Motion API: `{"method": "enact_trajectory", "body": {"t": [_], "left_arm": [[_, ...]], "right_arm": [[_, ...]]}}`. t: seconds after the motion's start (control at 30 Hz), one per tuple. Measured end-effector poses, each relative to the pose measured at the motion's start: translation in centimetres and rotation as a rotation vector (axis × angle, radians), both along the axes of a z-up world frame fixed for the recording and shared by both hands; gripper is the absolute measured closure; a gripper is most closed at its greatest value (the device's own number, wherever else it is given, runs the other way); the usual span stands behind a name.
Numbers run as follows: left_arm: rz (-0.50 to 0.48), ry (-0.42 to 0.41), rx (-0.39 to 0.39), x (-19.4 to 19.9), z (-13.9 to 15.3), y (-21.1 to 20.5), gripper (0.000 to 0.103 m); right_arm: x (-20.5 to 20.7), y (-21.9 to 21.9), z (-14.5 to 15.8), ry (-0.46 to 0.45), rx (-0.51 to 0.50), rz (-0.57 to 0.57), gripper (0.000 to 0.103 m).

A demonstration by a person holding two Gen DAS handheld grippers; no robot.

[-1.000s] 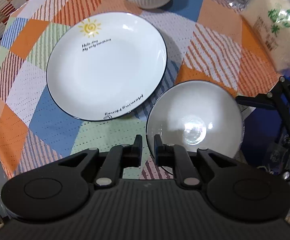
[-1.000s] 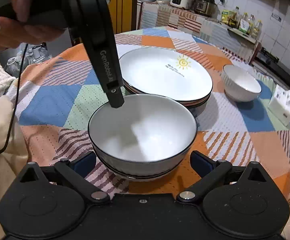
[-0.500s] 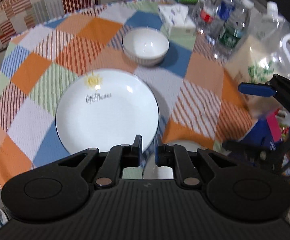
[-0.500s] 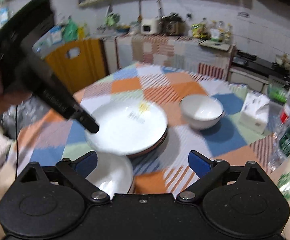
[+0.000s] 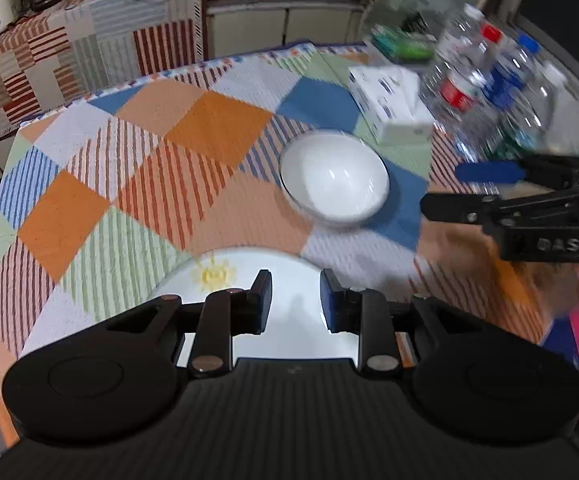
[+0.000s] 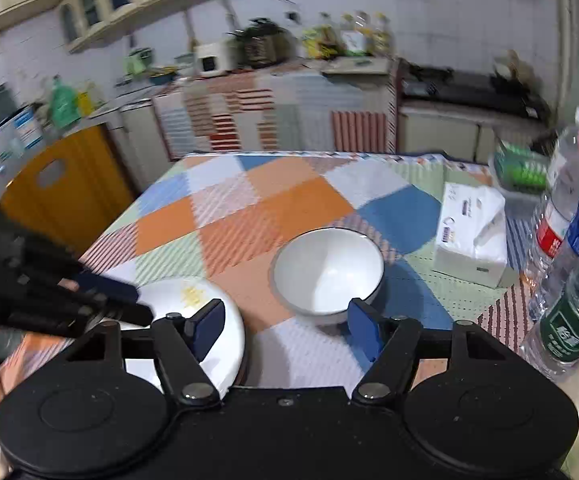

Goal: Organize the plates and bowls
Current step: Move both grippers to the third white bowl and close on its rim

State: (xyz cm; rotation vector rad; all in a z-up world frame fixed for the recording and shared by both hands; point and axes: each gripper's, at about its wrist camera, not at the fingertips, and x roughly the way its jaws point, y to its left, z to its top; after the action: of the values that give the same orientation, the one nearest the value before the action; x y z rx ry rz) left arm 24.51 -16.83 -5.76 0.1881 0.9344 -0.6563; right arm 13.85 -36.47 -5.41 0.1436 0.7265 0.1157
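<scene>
Patchwork tablecloth (image 5: 217, 128) is taken as landmark. At its near edge a sun-printed plate (image 6: 217, 344) is seen; mid-cloth, a white bowl (image 5: 335, 180), unobstructed. Beyond the bowl: water bottles (image 6: 569, 216), then tissue box (image 5: 393, 104). Left gripper (image 5: 294, 300) is opening, empty; right gripper (image 6: 285, 324) is closing, nothing held.

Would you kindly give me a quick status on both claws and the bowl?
Left claw opening, empty, over plate. Right claw closing, empty. Bowl upright on cloth ahead. Tissue box beside it, path clear.

White bowl (image 5: 334, 179), sun-printed white plate (image 5: 249, 276), patchwork striped tablecloth (image 5: 129, 168), possibly orange-dominant.
</scene>
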Motion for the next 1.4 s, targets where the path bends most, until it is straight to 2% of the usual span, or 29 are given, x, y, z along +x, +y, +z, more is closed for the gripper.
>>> {"method": "enact_trajectory", "body": {"t": [0.23,0.33,0.47,0.67,0.73,0.87,0.97,1.1,1.2,1.4], "left_arm": [[0.057,0.023,-0.071,4.2,-2.1,-2.1,0.077],[0.095,0.047,-0.1,5.7,-3.5,-3.0,0.077],[0.138,0.074,-0.131,7.1,-5.2,-4.1,0.076],[0.15,0.091,-0.113,7.8,-6.9,-5.4,0.076],[0.155,0.094,-0.112,7.9,-7.2,-5.6,0.076],[0.174,0.104,-0.119,8.2,-7.8,-5.8,0.076],[0.177,0.106,-0.133,8.3,-8.0,-5.9,0.078],[0.12,0.151,-0.162,8.1,-8.5,-6.2,0.08],[0.104,0.123,-0.135,7.7,-8.4,-6.5,0.082],[0.127,0.159,-0.104,6.5,-7.1,-5.9,0.084]], "right_arm": [[5.8,-2.4,-3.9,0.136,0.06,-0.131,0.042],[7.1,-2.9,-5.7,0.152,0.05,-0.173,0.045],[8.5,-3.8,-7.5,0.17,0.09,-0.22,0.049],[9.6,-4.2,-9.2,0.204,0.121,-0.237,0.056],[9.8,-4.3,-9.6,0.214,0.114,-0.233,0.063],[9.8,-4.7,-9.7,0.213,0.116,-0.231,0.064],[9.6,-5.3,-9.9,0.209,0.127,-0.265,0.07],[9.5,-6.3,-10.6,0.207,0.197,-0.273,0.086],[9.7,-6.7,-11.0,0.222,0.256,-0.268,0.095],[9.0,-5.8,-9.8,0.231,0.266,-0.251,0.093]]}}
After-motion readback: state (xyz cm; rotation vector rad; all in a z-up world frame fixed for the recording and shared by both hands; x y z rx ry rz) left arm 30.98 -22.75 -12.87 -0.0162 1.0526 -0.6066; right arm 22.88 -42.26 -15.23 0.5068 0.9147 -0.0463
